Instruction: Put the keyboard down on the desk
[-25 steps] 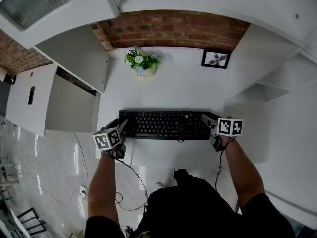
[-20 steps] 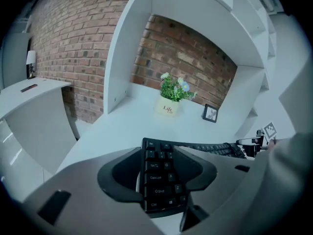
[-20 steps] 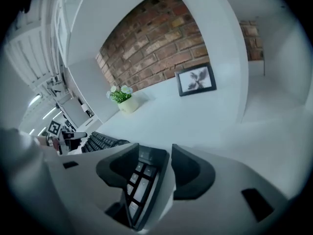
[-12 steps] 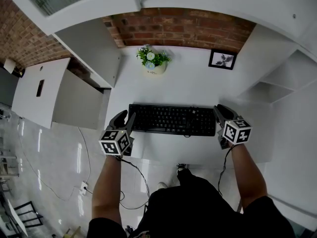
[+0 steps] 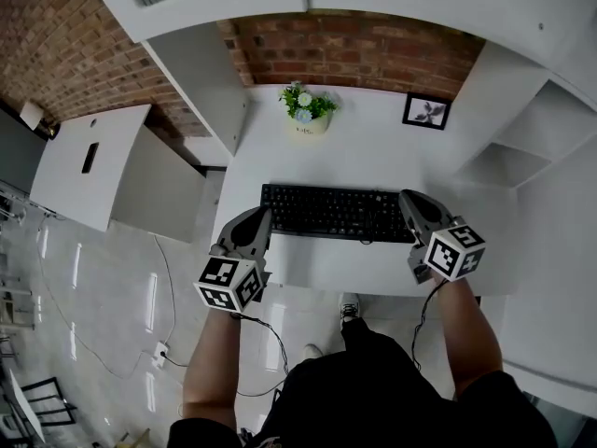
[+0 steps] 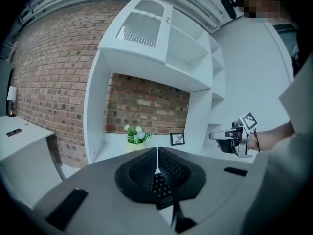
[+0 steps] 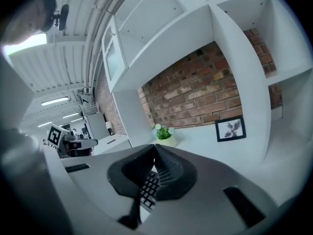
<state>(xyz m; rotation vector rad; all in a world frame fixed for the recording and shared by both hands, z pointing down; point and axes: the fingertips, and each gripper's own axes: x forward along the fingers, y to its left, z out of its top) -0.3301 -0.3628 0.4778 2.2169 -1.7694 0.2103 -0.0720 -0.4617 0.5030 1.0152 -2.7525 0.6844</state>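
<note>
On the desk (image 5: 373,152), seen from above:
Left gripper (image 5: 258,217): jaws clenched together, empty, beside the left end of the keys.
Keyboard (image 5: 336,211): flat on desk, between the grippers.
Right gripper (image 5: 410,201): jaws clenched together, empty, at the right end.

desk (image 5: 373,154) was white, smooth, matt | keyboard (image 5: 336,213) looked black matt plastic | back wall (image 5: 373,54) was rough red brick | floor (image 5: 103,287) was pale tile, glossy, caught reflections | shelving (image 5: 550,129) was white, smooth, matt | picture frame (image 5: 427,111) was black, smooth | flower pot (image 5: 311,127) was pale, smooth
</note>
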